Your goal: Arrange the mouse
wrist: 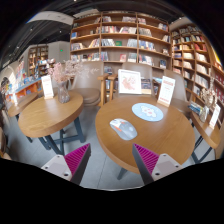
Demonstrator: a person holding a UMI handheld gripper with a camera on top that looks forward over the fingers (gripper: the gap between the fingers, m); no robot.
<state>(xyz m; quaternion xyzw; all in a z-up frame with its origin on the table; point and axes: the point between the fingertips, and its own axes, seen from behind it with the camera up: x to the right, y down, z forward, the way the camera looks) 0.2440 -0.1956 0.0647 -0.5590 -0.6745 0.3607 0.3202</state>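
A grey computer mouse (124, 128) lies on a round wooden table (150, 137), near its front left part, ahead of my fingers and a little right of their gap. A light blue round mat or disc (147, 111) lies on the same table just beyond the mouse. My gripper (111, 160) is held high above the floor, short of the table's edge. Its fingers (76, 160) with magenta pads stand wide apart with nothing between them.
A second round wooden table (48, 113) with a vase (64, 91) and a sign card stands to the left. Upright cards (166, 91) and a picture board (130, 81) stand at the mouse table's far side. Bookshelves (120, 40) line the back. Grey floor lies between the tables.
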